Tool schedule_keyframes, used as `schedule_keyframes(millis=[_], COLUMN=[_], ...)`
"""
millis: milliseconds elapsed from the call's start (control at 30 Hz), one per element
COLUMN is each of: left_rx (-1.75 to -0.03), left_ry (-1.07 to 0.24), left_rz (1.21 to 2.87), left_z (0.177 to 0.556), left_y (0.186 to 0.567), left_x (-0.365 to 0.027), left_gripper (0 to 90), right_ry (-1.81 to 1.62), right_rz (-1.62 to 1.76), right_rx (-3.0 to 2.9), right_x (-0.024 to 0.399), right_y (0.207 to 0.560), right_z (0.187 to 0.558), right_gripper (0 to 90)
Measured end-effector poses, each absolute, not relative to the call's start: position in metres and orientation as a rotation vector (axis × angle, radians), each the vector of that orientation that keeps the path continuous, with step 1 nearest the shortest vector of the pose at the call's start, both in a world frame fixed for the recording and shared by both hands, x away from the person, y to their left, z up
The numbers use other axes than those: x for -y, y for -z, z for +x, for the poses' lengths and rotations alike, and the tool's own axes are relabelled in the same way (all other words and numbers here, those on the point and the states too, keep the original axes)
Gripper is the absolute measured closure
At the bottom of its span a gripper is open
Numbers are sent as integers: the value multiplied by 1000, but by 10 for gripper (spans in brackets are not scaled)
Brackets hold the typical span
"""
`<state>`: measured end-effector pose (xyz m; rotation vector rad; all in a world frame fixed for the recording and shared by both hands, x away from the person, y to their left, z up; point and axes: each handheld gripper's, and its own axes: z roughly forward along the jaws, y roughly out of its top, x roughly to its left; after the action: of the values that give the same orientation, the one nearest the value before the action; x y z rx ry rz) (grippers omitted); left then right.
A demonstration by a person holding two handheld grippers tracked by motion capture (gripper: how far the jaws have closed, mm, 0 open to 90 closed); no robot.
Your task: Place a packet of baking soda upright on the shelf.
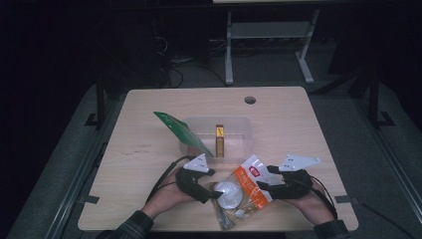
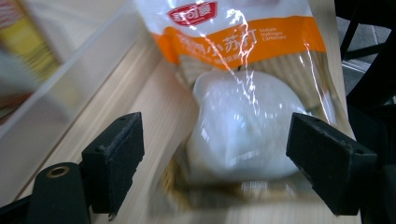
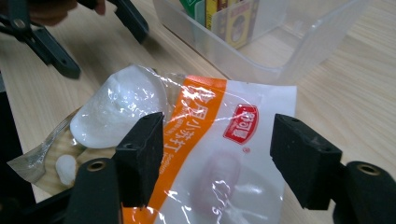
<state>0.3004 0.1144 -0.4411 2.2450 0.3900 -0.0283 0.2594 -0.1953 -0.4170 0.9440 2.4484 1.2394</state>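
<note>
clear plastic snack bag (image 1: 239,191) with an orange band lies on the table (image 1: 149,164) before the clear bin (image 1: 239,142); left gripper (image 1: 215,195) and right gripper (image 1: 263,178) both gape wide at its ends

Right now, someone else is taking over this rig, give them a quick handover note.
Left gripper: open, jaws either side of the snack bag, at its white lump end.
Right gripper: open, jaws astride the bag's orange-and-white end.
The bag lies on the table, in front of the clear bin, which already holds a yellow box and a green packet.
Left: grip the bag; probably bin it.
</note>
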Motion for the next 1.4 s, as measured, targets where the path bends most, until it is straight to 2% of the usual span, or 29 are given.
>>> schedule_keyframes(millis=[233,400,500,533,633,733,833,933,1167,1400], left_rx=[-370,-361,-351,-349,-344,-314,-279,-233,-197,-226], left_ry=[105,193,259,278,269,270,274,251,236,163], left_rz=[2278,2273,2264,2257,2262,2264,2254,2253,2233,2161], left_z=[314,317,319,319,319,318,313,311,305,306], left_y=[455,464,466,467,467,465,461,457,450,432], left_x=[-86,-73,-72,-72,-72,-72,-71,-71,-68,-80], left_gripper=[257,344,438,504,600,765,860,891,893,895], right_ry=[-1259,-1257,-1258,-1259,-1261,-1262,-1272,-1286,-1296,-1334], right_rz=[956,943,943,946,953,954,966,985,996,998], right_rx=[-2423,-2418,-2416,-2414,-2404,-2390,-2374,-2364,-2351,-2320], right_x=[201,200,201,201,201,203,204,205,207,209], right_y=[417,418,417,417,417,416,416,415,414,411], right_z=[258,259,259,259,259,260,260,260,260,259], right_gripper=[300,293,293,293,292,289,283,275,261,246])
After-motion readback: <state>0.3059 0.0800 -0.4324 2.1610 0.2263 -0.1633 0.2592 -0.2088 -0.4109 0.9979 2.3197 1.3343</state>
